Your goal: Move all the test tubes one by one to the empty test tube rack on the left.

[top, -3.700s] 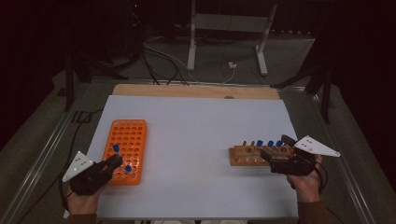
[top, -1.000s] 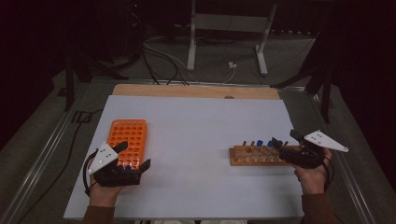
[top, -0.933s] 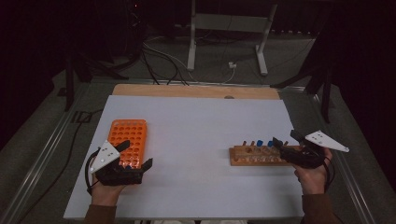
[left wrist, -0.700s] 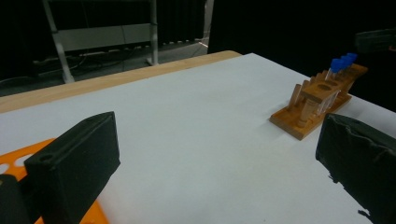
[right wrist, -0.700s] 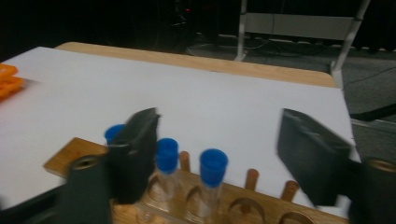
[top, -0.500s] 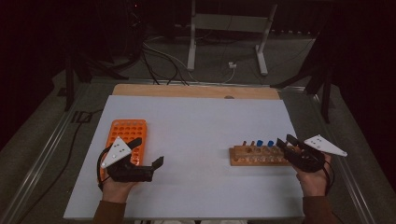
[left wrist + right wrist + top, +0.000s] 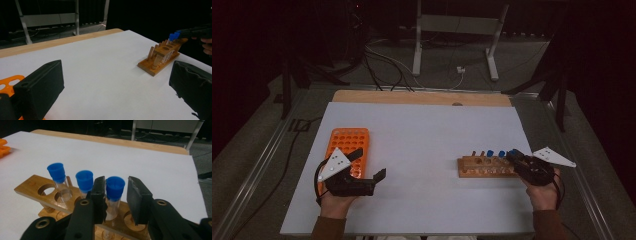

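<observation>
Right now the right tool [image 7: 115, 195] sits around the nearest blue-capped tube [image 7: 114, 192] at the near end of the wooden rack [image 7: 32, 188]. Its jaws have just been closing; one pad lies against the tube's side just under the cap, while a slim gap shows at the other, so I judge the tube bracketed but not yet pinched. To do this well, finish the squeeze on the glass just below the cap, square to the tube, then lift straight up along the hole so the tube does not bind or tip the rack. Mind the second capped tube [image 7: 84, 181] just beside it, and a third [image 7: 57, 176] beyond. Farther across the white desk [image 7: 427, 135], the left tool [image 7: 369, 172] waits with jaws wide apart and nothing between them, beside the orange tray [image 7: 346, 145], seemingly where the tube belongs.
</observation>
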{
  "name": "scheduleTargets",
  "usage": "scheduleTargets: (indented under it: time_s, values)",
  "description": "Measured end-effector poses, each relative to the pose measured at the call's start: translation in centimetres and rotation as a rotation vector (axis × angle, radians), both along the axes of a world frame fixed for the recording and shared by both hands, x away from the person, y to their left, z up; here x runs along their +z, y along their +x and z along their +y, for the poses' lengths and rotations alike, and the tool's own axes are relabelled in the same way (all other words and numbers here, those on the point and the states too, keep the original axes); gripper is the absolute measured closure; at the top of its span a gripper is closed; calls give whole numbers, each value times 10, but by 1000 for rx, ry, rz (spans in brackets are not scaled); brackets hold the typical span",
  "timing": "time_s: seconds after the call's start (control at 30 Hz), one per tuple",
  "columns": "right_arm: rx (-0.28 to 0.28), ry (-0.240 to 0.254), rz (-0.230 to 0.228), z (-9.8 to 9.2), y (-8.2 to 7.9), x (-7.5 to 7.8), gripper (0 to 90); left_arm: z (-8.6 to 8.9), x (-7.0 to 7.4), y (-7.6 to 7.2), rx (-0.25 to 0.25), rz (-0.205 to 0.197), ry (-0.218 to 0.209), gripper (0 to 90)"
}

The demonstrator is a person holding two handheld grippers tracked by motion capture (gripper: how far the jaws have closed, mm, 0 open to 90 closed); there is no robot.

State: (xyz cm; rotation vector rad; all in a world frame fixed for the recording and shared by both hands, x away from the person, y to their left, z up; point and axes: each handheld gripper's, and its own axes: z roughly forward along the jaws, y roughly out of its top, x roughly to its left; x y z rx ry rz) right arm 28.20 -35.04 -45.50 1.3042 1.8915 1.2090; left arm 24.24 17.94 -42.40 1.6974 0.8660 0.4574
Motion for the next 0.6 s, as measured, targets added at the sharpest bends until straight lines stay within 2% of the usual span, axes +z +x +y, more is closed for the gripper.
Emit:
scheduleTargets:
  time_s: [0.13, 0.6]
  values:
    - [6, -8, 6, 1, 0, -2, 747, 0, 1, -1, -5, 0, -9, 8]
    - [31, -26, 16, 6, -1, -6, 761, 1, 4, -4, -12, -13, -25, 8]
